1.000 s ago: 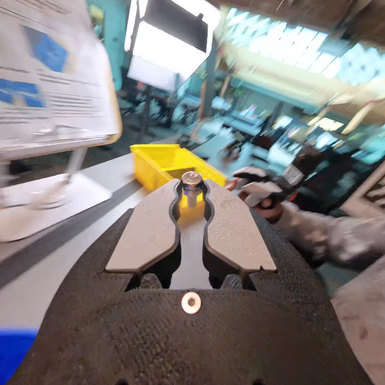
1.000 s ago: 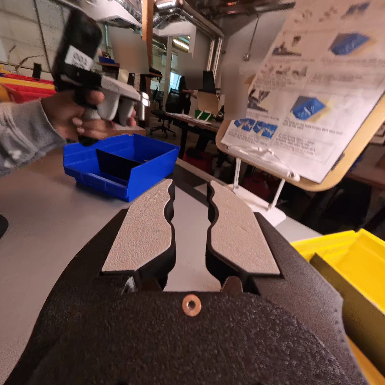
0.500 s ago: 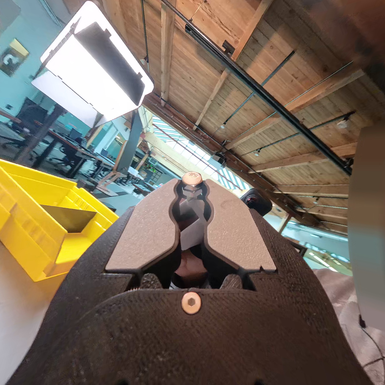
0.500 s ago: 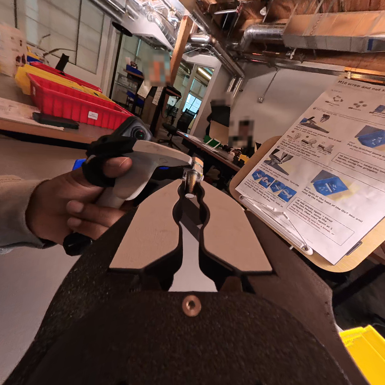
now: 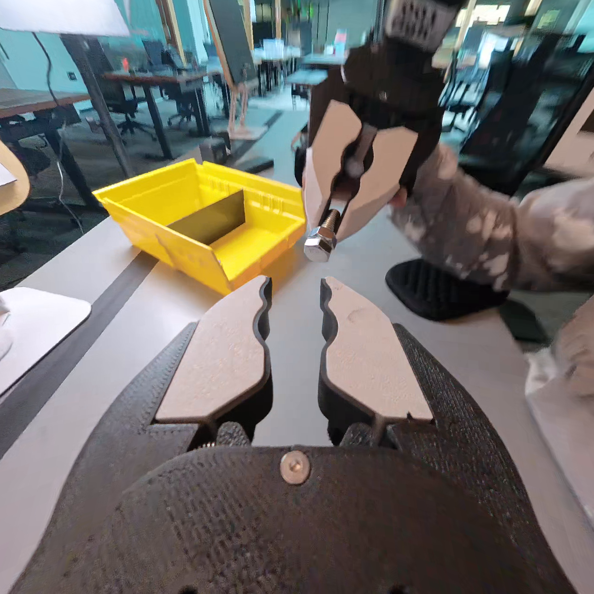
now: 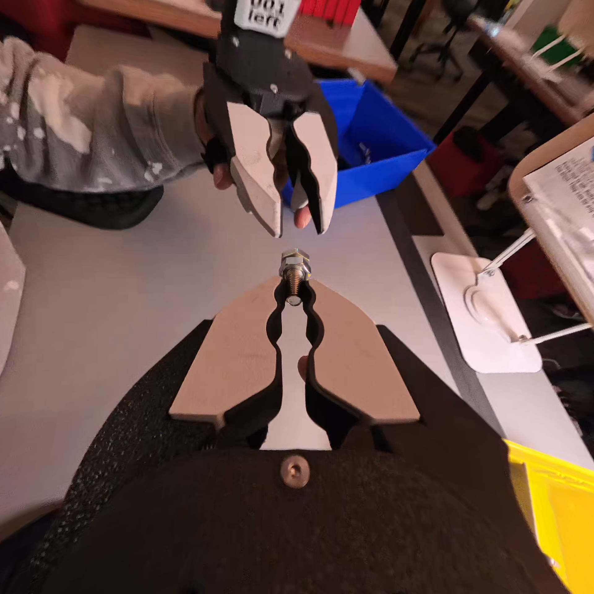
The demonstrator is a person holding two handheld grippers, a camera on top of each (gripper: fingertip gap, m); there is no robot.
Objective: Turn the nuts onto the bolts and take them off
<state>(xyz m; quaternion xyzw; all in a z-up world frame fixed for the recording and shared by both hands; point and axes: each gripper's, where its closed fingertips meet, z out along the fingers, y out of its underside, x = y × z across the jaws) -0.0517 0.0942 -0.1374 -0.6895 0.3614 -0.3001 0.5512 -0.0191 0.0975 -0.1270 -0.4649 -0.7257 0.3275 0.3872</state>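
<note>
Half a second ago the left gripper (image 5: 295, 283) clamped the bolt (image 6: 294, 276); now its fingers stand apart and empty, and the right gripper (image 6: 294, 286) grips the bolt's threaded shank, head pointing out over the grey table (image 6: 128, 289). A nut (image 6: 295, 269) appears to sit just under the head. Steel, stiff and small, it likely slips on smooth pads, so the hex flats look the best hold. Beyond, the yellow bin (image 5: 205, 212) stands near, the blue bin (image 6: 369, 144) farther, with open tabletop between.
</note>
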